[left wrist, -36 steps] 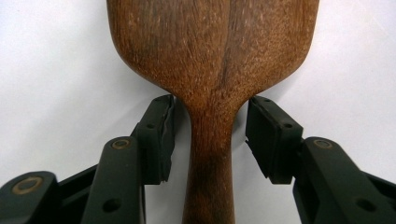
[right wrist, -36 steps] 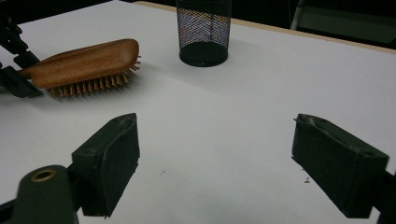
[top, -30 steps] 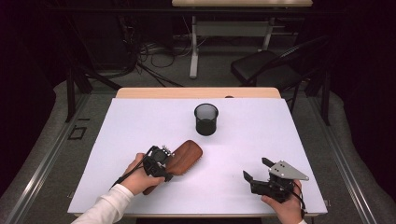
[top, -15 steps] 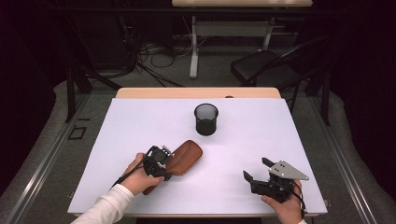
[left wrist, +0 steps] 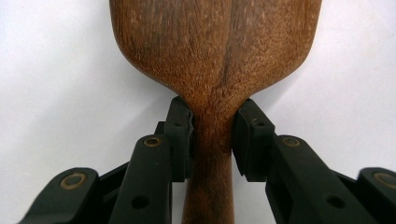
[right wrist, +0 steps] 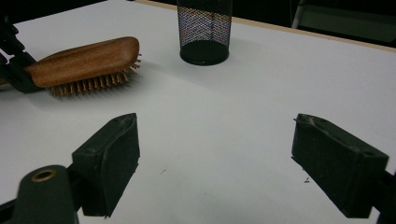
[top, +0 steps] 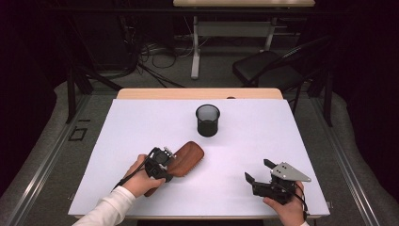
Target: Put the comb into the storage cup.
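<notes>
While my left gripper (left wrist: 212,135) clamps the unmarked brush (left wrist: 215,51) by its neck, my right gripper (right wrist: 215,158) gapes wide.

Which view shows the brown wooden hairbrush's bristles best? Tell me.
The right gripper view: the brown wooden hairbrush lies side-on, bristles down on the table. The high view and left gripper view show its wooden back.

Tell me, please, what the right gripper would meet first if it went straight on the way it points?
Probably nothing soon: the right gripper faces bare table. The mesh cup stands just left of its line, the brush further left; depth is unclear.
</notes>
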`<state>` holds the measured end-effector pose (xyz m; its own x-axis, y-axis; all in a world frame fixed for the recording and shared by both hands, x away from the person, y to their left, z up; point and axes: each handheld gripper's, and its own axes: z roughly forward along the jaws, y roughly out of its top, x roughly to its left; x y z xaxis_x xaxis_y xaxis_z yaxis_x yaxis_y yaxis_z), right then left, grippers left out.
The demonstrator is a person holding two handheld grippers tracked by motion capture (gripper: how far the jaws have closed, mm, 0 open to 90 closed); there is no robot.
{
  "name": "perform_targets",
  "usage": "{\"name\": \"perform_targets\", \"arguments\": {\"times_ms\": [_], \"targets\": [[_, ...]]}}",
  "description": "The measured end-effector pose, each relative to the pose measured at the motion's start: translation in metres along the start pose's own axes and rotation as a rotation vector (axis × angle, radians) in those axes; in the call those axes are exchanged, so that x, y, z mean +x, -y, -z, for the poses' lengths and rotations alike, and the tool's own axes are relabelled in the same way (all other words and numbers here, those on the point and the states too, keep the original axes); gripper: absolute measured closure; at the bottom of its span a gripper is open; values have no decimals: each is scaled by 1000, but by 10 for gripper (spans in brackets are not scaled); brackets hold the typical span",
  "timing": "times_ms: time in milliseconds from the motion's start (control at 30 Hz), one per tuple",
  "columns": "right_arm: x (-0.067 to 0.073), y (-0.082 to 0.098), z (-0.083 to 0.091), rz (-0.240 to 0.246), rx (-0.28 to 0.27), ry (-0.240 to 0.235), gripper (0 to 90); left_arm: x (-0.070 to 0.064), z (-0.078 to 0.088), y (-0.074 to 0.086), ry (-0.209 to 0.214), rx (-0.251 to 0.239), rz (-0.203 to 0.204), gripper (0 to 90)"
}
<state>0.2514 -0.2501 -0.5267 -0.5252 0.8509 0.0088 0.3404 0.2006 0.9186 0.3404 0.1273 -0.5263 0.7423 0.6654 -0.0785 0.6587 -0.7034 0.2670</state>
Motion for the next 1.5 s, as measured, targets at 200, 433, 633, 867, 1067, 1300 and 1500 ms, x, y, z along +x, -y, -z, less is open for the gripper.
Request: {"name": "perform_targets", "arguments": {"times_ms": [200, 433, 633, 867, 1067, 1300, 1500], "targets": [[0, 0, 0, 1, 1, -1, 147, -2, 0, 0, -10, 0, -19, 701], [0, 0, 0, 2, 2, -1, 147, -2, 0, 0, -12, 0, -18, 709], [0, 0, -1, 4, 2, -2, 147, -2, 0, 0, -3, 6, -10, 714], [0, 0, 0, 4, 5, -1, 147, -1, 0, 2, 6, -2, -3, 717], [0, 0, -1, 5, 4, -1, 147, 1, 1, 3, 27, -18, 16, 718], [0, 0, -1, 5, 4, -2, 147, 2, 1, 5, 37, -40, 22, 721], [0, 0, -1, 5, 5, -2, 147, 4, 1, 8, 53, -63, 33, 723]]}}
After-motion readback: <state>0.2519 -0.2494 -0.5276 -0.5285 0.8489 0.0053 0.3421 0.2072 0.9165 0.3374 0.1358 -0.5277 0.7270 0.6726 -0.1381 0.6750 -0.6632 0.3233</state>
